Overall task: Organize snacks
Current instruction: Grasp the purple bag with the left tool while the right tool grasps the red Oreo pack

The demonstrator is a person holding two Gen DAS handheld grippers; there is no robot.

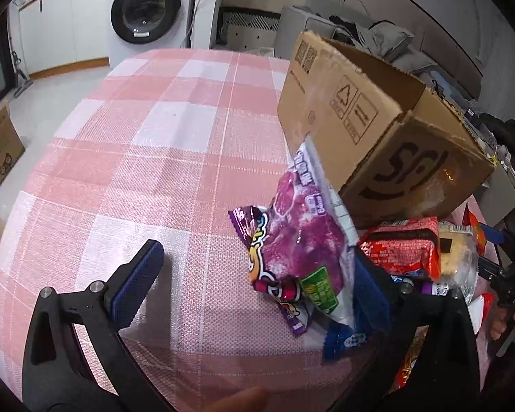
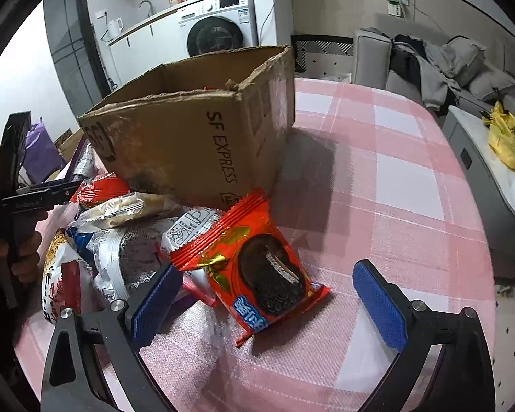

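The right gripper is hovering with its blue-padded fingers wide apart around a red chocolate-pie packet lying on the pink checked desk. The left gripper is also holding its fingers apart, the purple snack bag lying between them. Behind the snack pile, the open brown cardboard box is standing on the desk.

cardboard box: open-topped, upright, printed "SF EXPRESS", seen ahead of the right gripper | red chocolate-pie packet: sealed, lying flat between the spread jaws | purple snack bag: propped against the box, just ahead of the left gripper | snack pile: heaped left of the red packet
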